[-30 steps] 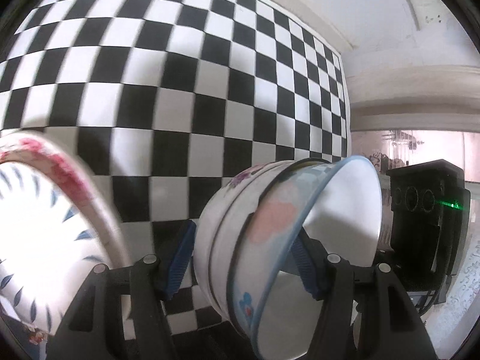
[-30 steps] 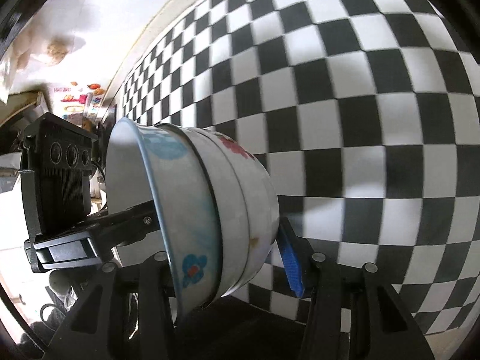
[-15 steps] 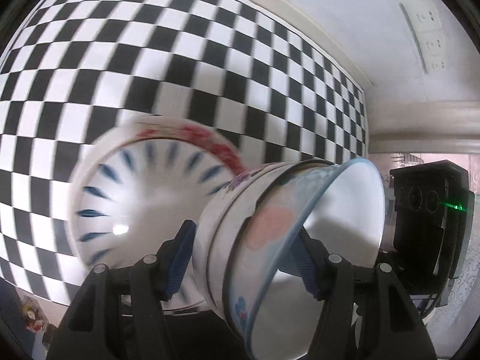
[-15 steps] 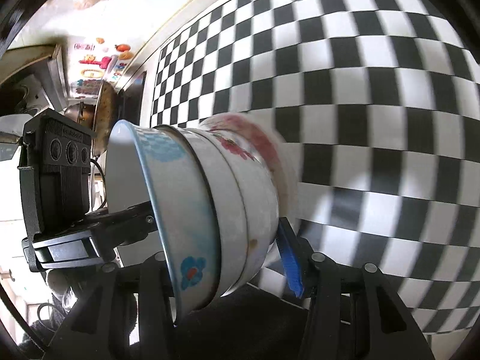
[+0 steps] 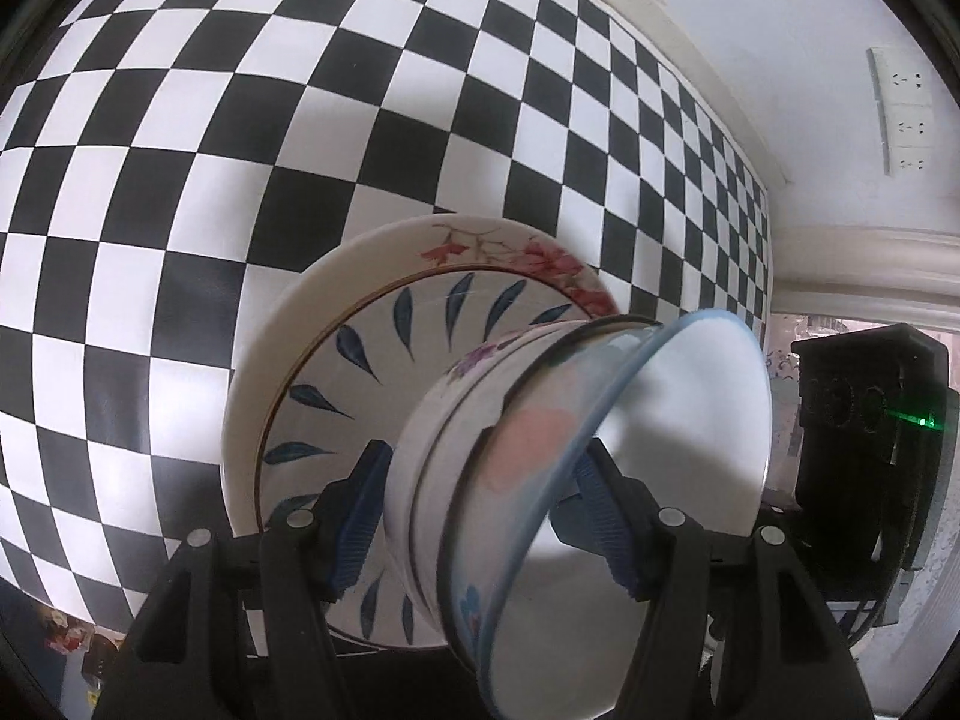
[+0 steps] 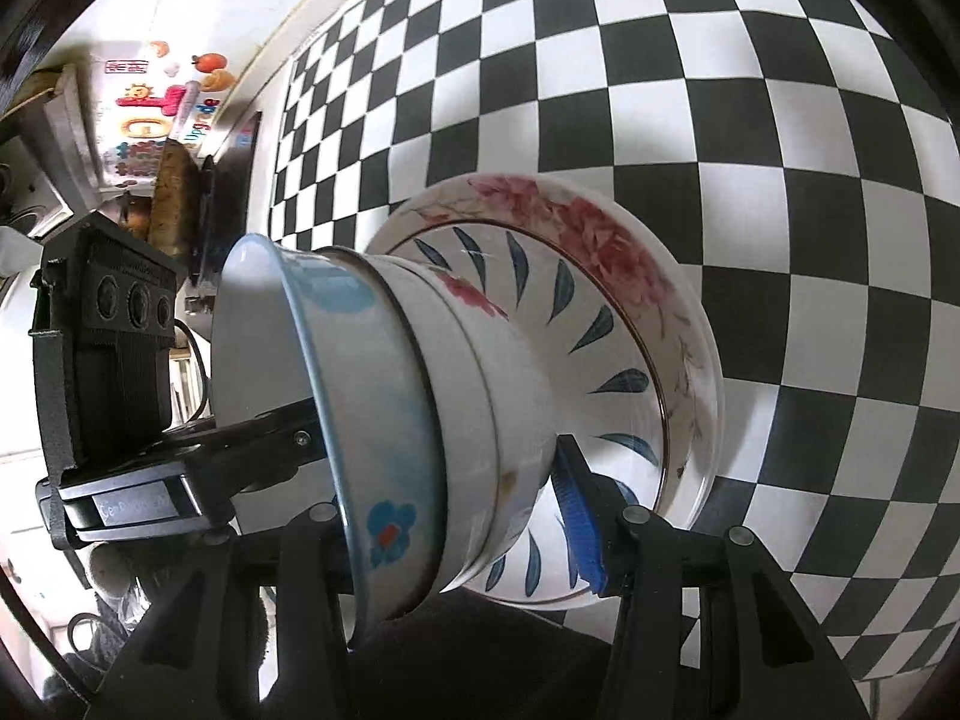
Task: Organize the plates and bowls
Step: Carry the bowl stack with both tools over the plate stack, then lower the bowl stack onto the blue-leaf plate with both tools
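Observation:
A stack of nested bowls (image 5: 516, 468), blue-rimmed one on top, is held between both grippers, one on each side. My left gripper (image 5: 480, 504) is shut on the stack; my right gripper (image 6: 456, 498) is shut on it (image 6: 420, 420) from the other side. Just under the stack lie stacked plates on the checkered table: a blue-leaf plate (image 5: 372, 372) on a pink-flower plate (image 5: 510, 252). In the right wrist view the leaf plate (image 6: 600, 324) and flower plate (image 6: 600, 228) show behind the bowls. I cannot tell whether the bowls' base touches the plates.
The black-and-white checkered tablecloth (image 5: 180, 120) spreads all around the plates. A white wall with sockets (image 5: 900, 114) is at the back right. A wall with colourful stickers (image 6: 156, 114) and a wooden board (image 6: 174, 204) are beyond the table's far end.
Both grippers carried the bowl stack sideways over the table. The stacked plates came from the frame's edge to directly under the bowls.

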{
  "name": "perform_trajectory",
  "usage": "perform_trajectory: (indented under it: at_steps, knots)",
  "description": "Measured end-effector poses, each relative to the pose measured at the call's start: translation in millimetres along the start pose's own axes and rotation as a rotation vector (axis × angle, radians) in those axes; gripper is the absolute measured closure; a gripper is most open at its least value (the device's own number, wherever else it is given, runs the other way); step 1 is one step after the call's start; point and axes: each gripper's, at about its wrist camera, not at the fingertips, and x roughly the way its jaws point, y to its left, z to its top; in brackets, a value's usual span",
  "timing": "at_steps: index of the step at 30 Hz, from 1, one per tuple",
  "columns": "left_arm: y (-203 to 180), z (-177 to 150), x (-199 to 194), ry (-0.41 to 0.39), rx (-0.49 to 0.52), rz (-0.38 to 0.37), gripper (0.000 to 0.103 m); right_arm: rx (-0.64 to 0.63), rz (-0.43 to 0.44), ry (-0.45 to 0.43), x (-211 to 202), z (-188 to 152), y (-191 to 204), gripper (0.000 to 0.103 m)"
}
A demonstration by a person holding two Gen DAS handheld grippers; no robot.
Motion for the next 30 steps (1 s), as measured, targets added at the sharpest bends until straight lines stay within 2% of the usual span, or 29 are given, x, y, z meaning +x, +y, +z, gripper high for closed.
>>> perform_trajectory:
  at_steps: [9, 15, 19, 23, 30]
  knots:
    - [6, 2, 4, 0.005, 0.013, 0.005, 0.042, -0.005, -0.034, 0.004, 6, 2, 0, 0.052]
    - [3, -4, -5, -0.022, 0.025, 0.04, 0.044, -0.015, -0.063, 0.0, 7, 3, 7, 0.053]
    - [-5, -10, -23, -0.083, 0.056, 0.119, 0.044, -0.027, -0.103, -0.025, -1, 0, 18, 0.053]
    - [-16, -21, -40, -0.148, 0.121, 0.23, 0.044, -0.057, -0.169, -0.076, -19, -5, 30, 0.053]
    - [-23, -43, -69, -0.262, 0.167, 0.391, 0.044, -0.123, -0.346, -0.181, -53, -24, 62, 0.052]
